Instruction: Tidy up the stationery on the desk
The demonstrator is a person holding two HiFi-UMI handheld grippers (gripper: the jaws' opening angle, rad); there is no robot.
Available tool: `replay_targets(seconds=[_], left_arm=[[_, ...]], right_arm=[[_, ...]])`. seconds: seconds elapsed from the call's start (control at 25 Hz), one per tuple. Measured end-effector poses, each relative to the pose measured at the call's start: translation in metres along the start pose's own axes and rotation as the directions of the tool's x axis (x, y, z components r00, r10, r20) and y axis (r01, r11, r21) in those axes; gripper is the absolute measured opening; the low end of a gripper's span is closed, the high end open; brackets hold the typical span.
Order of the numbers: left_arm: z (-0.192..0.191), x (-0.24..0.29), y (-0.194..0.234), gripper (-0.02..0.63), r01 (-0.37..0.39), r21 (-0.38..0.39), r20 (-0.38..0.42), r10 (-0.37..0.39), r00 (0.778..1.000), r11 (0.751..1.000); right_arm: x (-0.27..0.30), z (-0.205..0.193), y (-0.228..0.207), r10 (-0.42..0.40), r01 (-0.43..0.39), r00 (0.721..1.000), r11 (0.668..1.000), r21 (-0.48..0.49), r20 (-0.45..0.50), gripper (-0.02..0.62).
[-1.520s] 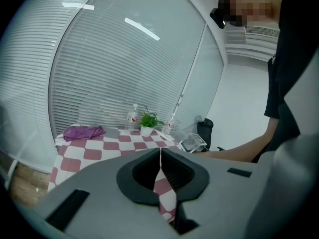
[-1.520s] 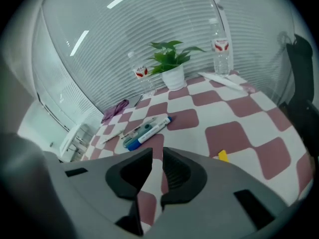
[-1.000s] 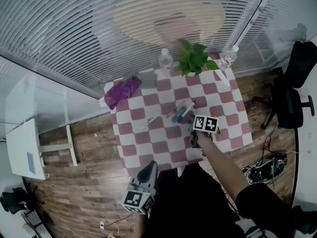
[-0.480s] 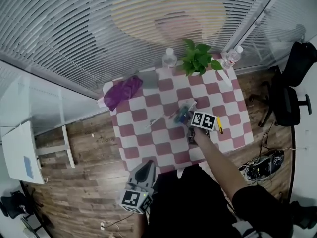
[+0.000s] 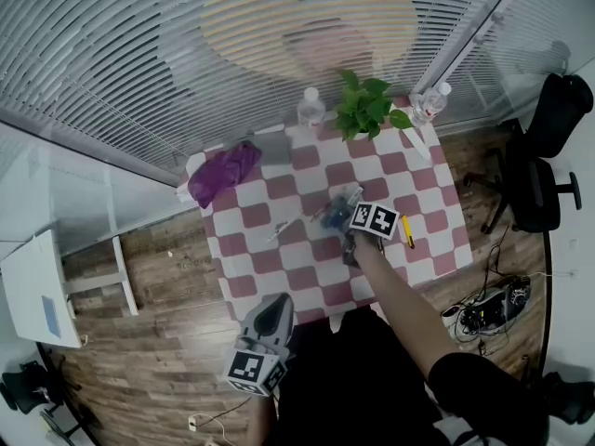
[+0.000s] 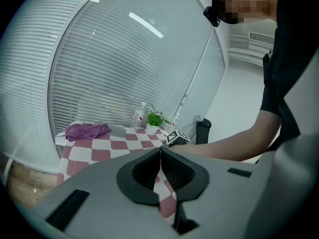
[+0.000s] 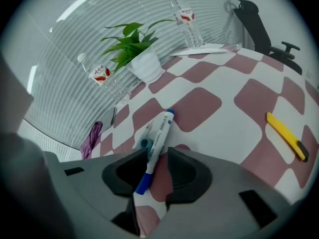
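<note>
**Right jaws wide around marker; left gripper parked**

Right gripper [image 7: 157, 156] pointed steeply down at the middle of the surface [image 7: 219, 128]. Its jaws had just been opening and stood wide apart. The marker [image 7: 158, 136] lay between them on the surface, blue end inward. Its barrel sat close along one jaw and clear of the other, so no clamp was seen. Judgement: this was either a let-go or a reset for a squarer grasp; the frames did not settle which. The marker ran along the jaw gap, which should suit a grasp on the barrel.

Left gripper [image 6: 160, 151] had its jaws together with nothing between them. It was held low, off the near edge of the surface. Judgement: it was kept back there to leave the right arm room.

Surroundings:
- Teal cap [image 7: 145, 143] was just beside the marker, touching or nearly so. It was the one item close enough to be caught in a closing grasp.
- Yellow cutter [image 7: 285, 133] lay well apart, toward the right edge.
- Pen [image 5: 284, 229] lay alone, left of the marker.
- Plant [image 7: 134, 51] and two bottles [image 7: 102, 76] stood along the far edge.
- Purple cloth [image 5: 226, 170] lay at the far left corner.

Nothing lay over the marker.
</note>
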State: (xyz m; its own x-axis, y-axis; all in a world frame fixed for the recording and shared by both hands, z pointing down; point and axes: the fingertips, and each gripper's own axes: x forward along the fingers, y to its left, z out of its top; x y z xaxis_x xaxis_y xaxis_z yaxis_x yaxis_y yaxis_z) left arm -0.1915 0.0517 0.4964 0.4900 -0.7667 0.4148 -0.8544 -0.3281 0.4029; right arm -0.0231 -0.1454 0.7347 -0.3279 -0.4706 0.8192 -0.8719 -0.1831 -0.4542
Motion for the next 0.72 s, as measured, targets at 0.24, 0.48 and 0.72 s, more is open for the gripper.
replay_targets(seconds=[0.24, 0.48, 0.72], left_arm=[[-0.001, 0.009, -0.012, 0.034, 0.015, 0.008, -0.009, -0.015, 1.000, 1.000], [0.005, 0.016, -0.021, 0.034, 0.022, 0.032, -0.001, -0.022, 1.000, 0.999], [0.009, 0.027, -0.035, 0.034, 0.030, 0.046, -0.002, -0.030, 1.000, 0.999]], right_arm=[[0.006, 0.002, 0.009, 0.054, -0.054, 0.998, 0.998, 0.013, 0.028, 0.100], [-0.004, 0.000, 0.004, 0.123, -0.123, 0.992, 0.992, 0.002, 0.006, 0.080], [-0.035, 0.008, -0.001, 0.174, -0.173, 0.985, 0.977, -0.126, -0.003, 0.080]])
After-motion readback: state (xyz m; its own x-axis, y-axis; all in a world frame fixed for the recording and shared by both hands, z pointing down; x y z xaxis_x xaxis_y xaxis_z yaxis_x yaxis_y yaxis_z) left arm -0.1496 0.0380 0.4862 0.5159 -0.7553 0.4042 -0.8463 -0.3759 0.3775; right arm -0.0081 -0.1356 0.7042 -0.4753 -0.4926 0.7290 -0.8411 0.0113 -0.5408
